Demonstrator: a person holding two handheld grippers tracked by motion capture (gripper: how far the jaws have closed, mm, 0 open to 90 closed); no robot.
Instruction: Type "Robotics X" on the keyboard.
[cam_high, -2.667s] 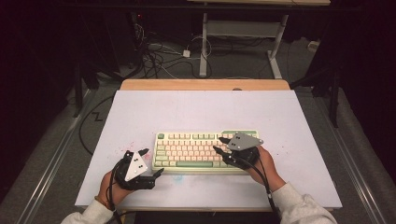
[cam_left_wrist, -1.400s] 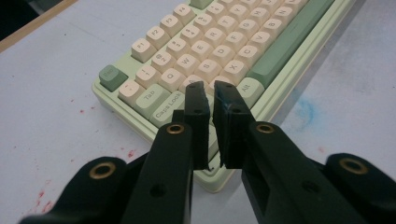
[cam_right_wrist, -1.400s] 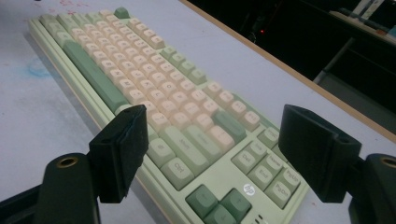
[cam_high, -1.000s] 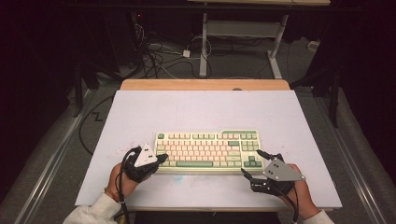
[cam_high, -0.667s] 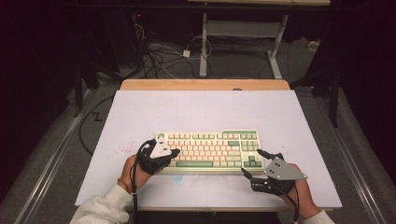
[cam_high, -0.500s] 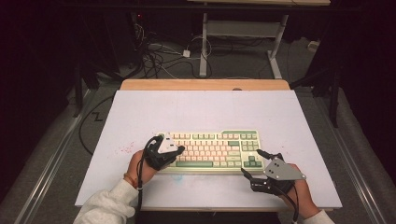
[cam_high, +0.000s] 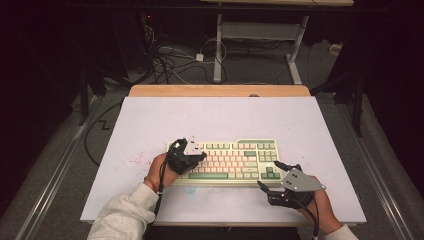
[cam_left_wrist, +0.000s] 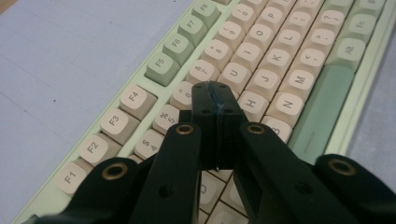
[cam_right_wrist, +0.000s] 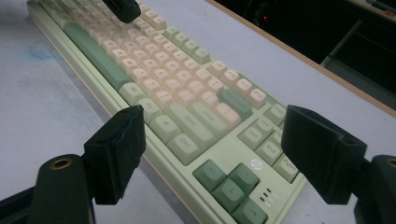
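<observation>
Right now the risk sits with the left gripper (cam_left_wrist: 216, 100), whose jaws are pressed together with nothing between them and whose joined tip hangs over the number row and the letters just below it, near the 6 and 7 keys. That tip looks broader than a single keycap, so my guess is that a downward poke could land on two neighbouring keys at once, or catch the edge of a cap and slide off it; a push at a slant could also shove the keyboard (cam_high: 227, 161) across the smooth white table (cam_high: 150, 125), since nothing holds it in place. The right gripper (cam_right_wrist: 212, 154) stands wide open and grips nothing, its two pads apart in front of the keyboard's arrow-key corner, and in the high view it rests on the table just off the near right corner of the board (cam_high: 274, 175); if it were to swing in carelessly, an open jaw could snag that corner. The keyboard lies flat in the middle of the table, nearer the person's edge, its long side across the table. By count: one keyboard, one table, two grippers, two hands holding them, and one faint scatter of pink marks (cam_high: 134, 160) on the table to the left of the board.
</observation>
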